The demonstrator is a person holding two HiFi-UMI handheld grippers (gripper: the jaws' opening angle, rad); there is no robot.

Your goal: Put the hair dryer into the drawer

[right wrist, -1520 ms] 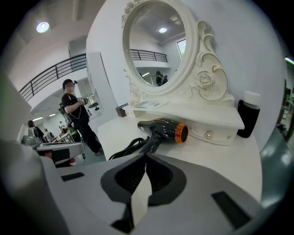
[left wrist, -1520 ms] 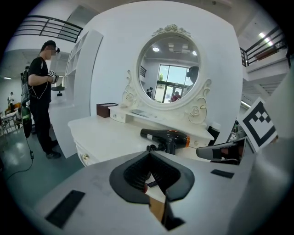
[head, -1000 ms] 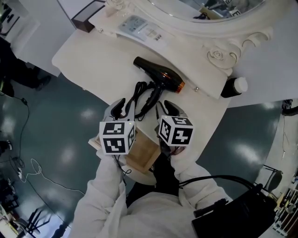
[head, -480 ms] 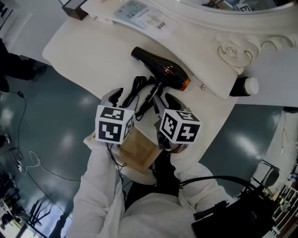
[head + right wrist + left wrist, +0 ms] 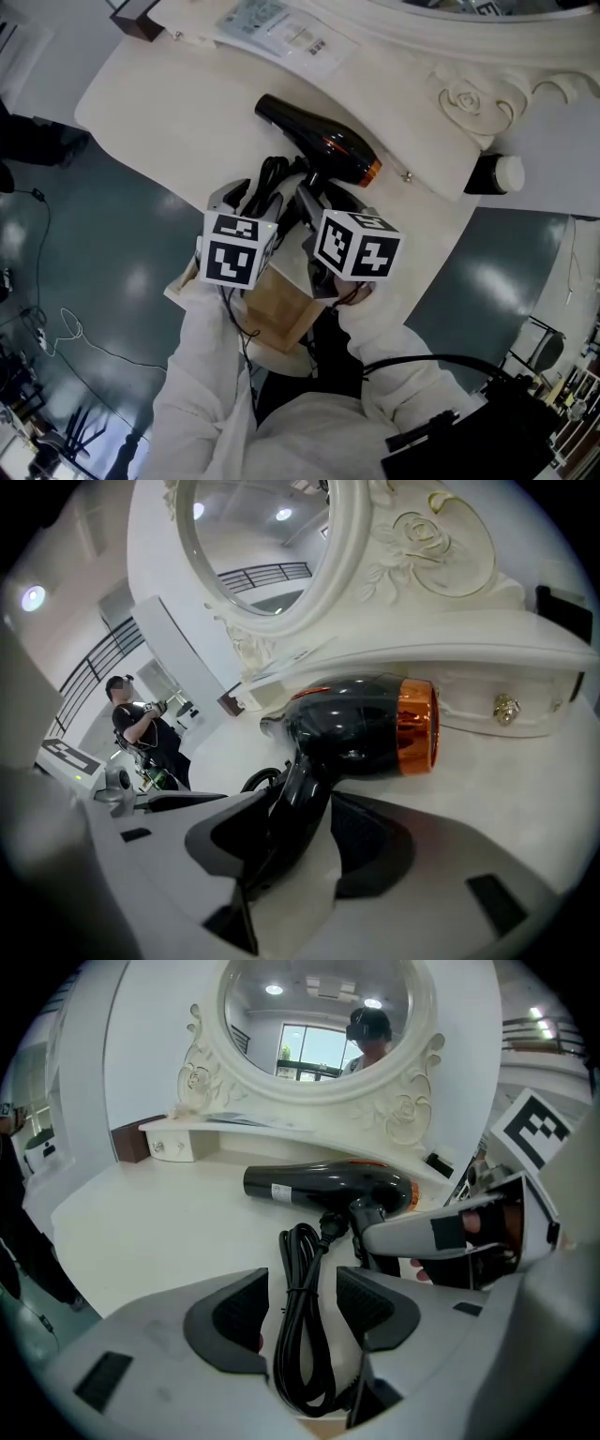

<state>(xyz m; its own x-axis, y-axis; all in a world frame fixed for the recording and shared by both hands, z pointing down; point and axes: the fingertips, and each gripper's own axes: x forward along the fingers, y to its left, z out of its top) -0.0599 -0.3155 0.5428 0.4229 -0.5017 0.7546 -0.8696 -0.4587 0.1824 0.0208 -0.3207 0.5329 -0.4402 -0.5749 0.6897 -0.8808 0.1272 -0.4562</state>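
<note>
Dresser top point(image 5: 178, 103), one hair dryer point(image 5: 319, 148), two tongs point(image 5: 249, 195) point(image 5: 324, 199)

In your head view the cubes point(image 5: 236, 253) cover all but the jaw tips of your left gripper point(image 5: 251, 192) and right gripper point(image 5: 328, 199), along with the dryer's point(image 5: 319, 142) lower handle and the cord's point(image 5: 269, 176) near end. The drawer point(image 5: 274, 307) under the tabletop's near edge shows only a wooden corner. In your right gripper view the handle hides one pad's face, so contact there can't be told, and at the far edge the packet's point(image 5: 281, 26) print is too small to read.
</note>
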